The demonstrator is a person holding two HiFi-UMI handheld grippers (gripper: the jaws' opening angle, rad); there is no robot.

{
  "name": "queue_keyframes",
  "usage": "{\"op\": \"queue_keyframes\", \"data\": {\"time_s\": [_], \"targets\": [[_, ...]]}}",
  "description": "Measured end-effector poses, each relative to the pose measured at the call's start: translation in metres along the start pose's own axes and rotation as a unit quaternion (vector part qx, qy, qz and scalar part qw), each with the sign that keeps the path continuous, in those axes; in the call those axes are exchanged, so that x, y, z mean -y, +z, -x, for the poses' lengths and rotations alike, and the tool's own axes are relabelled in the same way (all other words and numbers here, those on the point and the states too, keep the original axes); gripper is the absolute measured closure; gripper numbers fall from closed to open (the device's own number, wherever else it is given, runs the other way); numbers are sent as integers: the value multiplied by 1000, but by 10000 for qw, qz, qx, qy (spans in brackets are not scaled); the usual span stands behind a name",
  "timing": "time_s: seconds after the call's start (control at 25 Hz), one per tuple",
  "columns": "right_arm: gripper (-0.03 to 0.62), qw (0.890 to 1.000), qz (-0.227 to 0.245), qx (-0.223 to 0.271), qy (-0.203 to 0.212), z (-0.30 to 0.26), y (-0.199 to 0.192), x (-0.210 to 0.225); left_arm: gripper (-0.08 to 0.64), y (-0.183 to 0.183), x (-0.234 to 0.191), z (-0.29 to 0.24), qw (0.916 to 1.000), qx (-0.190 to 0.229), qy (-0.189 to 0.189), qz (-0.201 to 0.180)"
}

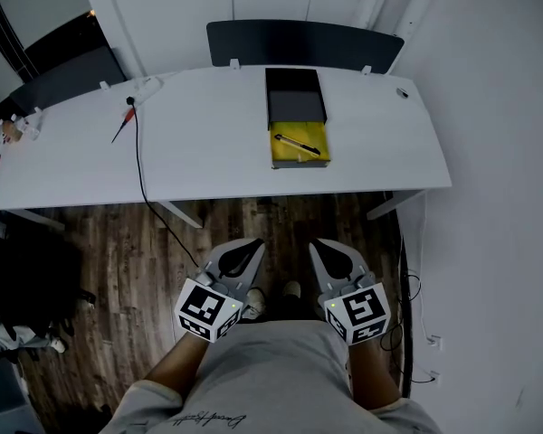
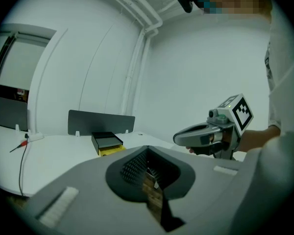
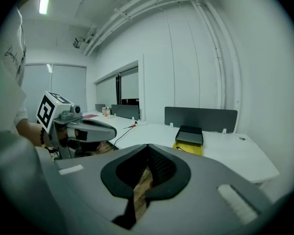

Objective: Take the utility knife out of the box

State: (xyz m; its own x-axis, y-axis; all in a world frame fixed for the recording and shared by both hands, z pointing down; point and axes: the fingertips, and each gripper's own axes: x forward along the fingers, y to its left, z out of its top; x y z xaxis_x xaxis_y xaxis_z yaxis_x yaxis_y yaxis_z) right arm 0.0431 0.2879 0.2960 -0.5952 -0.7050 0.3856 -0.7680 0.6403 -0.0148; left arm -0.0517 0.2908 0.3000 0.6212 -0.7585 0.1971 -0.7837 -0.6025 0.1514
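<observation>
Utility knife (image 1: 298, 145) lay in the box's (image 1: 295, 107) open yellow tray on the bench (image 1: 208, 134). Left claw (image 1: 251, 245) and right claw (image 1: 320, 244) were both clenched, empty, well apart from it.

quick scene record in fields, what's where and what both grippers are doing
table: white, ahead of the person
box: on the table, black part behind, yellow tray in front
knife: lies in the yellow tray, untouched
left gripper: shut, empty, over the floor short of the table
right gripper: shut, empty, beside the left one
cable: black, on the table left of the box
task: not yet begun
</observation>
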Motion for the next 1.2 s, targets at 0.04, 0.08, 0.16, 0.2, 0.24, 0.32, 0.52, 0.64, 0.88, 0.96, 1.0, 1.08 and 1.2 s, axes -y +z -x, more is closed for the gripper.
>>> {"op": "queue_keyframes", "data": {"time_s": [0.04, 0.08, 0.16, 0.2, 0.24, 0.32, 0.52, 0.64, 0.88, 0.96, 1.0, 1.08, 1.2], "targets": [[577, 10000, 4, 11, -16, 0, 1, 0, 558, 0, 0, 0, 10000, 0, -23, -5], [577, 10000, 3, 28, -30, -1, 2, 1, 558, 1, -1, -1, 10000, 1, -45, -9], [577, 10000, -11, 59, -35, -3, 4, 2, 558, 1, -3, -4, 10000, 8, -73, -7], [577, 10000, -14, 67, -28, -4, 4, 2, 558, 2, -4, -5, 10000, 16, -80, -3], [577, 10000, -9, 70, -20, -6, 5, 2, 558, 2, -5, -6, 10000, 22, -86, -2], [577, 10000, 7, 67, -21, -10, 6, 5, 558, 4, -8, -11, 10000, 24, -97, -6], [577, 10000, -7, 90, -39, -22, 10, 19, 558, 8, -16, -26, 9999, 13, -139, -46], [577, 10000, -59, 78, -12, -35, 11, 29, 558, 9, -25, -39, 9999, -11, -135, -25], [577, 9999, -135, 35, 50, -73, 15, 65, 558, 14, -52, -84, 9999, -94, -116, 18], [577, 9999, -146, 9, 85, -89, 19, 82, 558, 18, -63, -104, 9999, -118, -106, 31], [577, 9999, -135, 3, 104, -98, 23, 91, 558, 21, -69, -115, 9999, -122, -102, 32], [577, 9999, -90, -2, 138, -115, 31, 109, 558, 27, -81, -137, 9999, -128, -88, 36], [577, 9998, -50, -24, 205, -138, 44, 139, 558, 38, -99, -168, 9999, -139, -20, 55]]}}
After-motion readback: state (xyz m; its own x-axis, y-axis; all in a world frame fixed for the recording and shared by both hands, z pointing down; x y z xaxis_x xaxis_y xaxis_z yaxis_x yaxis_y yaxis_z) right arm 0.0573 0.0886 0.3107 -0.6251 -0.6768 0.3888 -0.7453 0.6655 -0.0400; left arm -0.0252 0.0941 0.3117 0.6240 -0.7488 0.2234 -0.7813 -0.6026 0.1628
